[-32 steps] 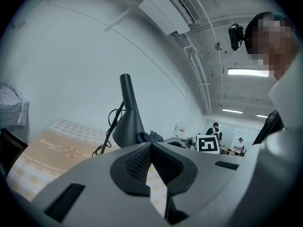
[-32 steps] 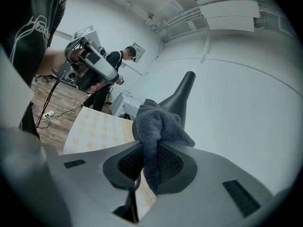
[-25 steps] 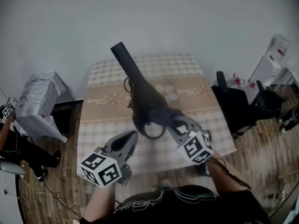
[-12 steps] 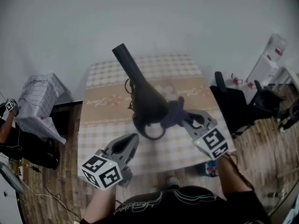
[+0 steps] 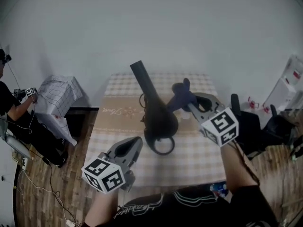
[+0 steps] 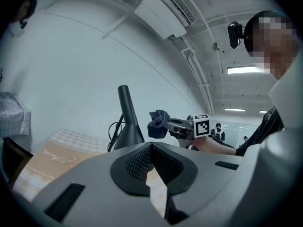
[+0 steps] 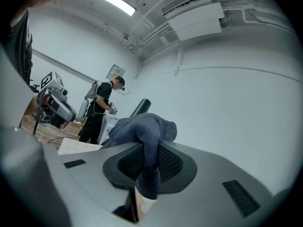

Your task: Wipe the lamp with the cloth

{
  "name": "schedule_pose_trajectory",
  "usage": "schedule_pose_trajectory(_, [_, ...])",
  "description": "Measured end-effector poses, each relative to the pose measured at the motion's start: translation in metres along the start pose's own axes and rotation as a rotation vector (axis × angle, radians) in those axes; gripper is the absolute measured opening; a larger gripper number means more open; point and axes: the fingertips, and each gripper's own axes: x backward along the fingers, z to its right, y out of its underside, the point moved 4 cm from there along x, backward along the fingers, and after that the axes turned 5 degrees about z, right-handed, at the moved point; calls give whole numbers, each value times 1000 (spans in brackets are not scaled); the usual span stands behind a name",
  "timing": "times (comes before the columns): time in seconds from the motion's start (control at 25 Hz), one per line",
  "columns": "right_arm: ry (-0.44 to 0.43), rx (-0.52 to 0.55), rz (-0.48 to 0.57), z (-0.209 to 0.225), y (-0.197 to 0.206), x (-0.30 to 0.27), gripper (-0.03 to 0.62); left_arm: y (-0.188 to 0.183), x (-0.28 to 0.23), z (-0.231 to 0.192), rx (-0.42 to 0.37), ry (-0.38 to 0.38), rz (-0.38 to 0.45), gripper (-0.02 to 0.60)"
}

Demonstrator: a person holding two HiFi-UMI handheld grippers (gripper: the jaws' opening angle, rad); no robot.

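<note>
the lamp [image 5: 158,116] stands on the table [image 5: 203,161], ahead of both grippers. its long axis runs from the ring-shaped base, at the end nearest the person, up through the flared body to the slim neck, and in the head view the neck leans away and to the left. in the left gripper view the lamp [image 6: 128,124] rises almost upright, ahead and slightly left of the jaws. in the right gripper view only the tip of the neck [image 7: 140,106] is seen, beyond the cloth.

the cloth [image 5: 180,96] is held just beside the right flank of the lamp, level with the join of neck and body. contact between cloth and lamp cannot be confirmed; a narrow gap is suggested in the left gripper view, where the cloth [image 6: 158,124] sits right of the neck.

the right gripper [image 5: 188,104] is clamped on the cloth [image 7: 144,131], which is bunched above the jaws and hangs down between them. the lamp lies to its left, so a short leftward move is judged sufficient, with strokes then laid along the neck axis.

the left gripper [image 5: 133,145] is pressed together with nothing held [image 6: 151,161]. it is placed near the base ring, further from the neck than the right gripper.
</note>
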Motion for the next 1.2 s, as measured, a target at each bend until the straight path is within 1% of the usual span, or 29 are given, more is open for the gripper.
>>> schedule_pose_trajectory(0.16, [-32, 8, 92, 19, -26, -22, 57, -10, 2, 6, -20, -69, 32, 0])
schedule_pose_trajectory(0.32, [-91, 34, 163, 33, -46, -54, 57, -15, 5, 5, -34, -170, 55, 0])
schedule_pose_trajectory(0.44, [-106, 39, 211, 45, -57, -72, 57, -13, 6, 7, -27, -230, 63, 0])
schedule_pose_trajectory(0.6, [-121, 21, 270, 57, -71, -92, 57, -7, 9, 10, -19, -292, 62, -1])
schedule_pose_trajectory(0.76, [-133, -20, 324, 66, -82, -109, 57, -1, 14, 14, 40, -321, 81, 0])
schedule_pose_trajectory(0.88, [-146, -55, 353, 72, -91, -120, 57, 4, 15, 15, 45, -343, 92, 0])
schedule_pose_trajectory(1.08, [-182, -64, 361, 67, -92, -140, 57, 12, 15, 15, 71, -388, 80, 0])
schedule_pose_trajectory(1.2, [-201, -37, 360, 60, -87, -144, 57, 14, 15, 15, 80, -406, 72, 0])
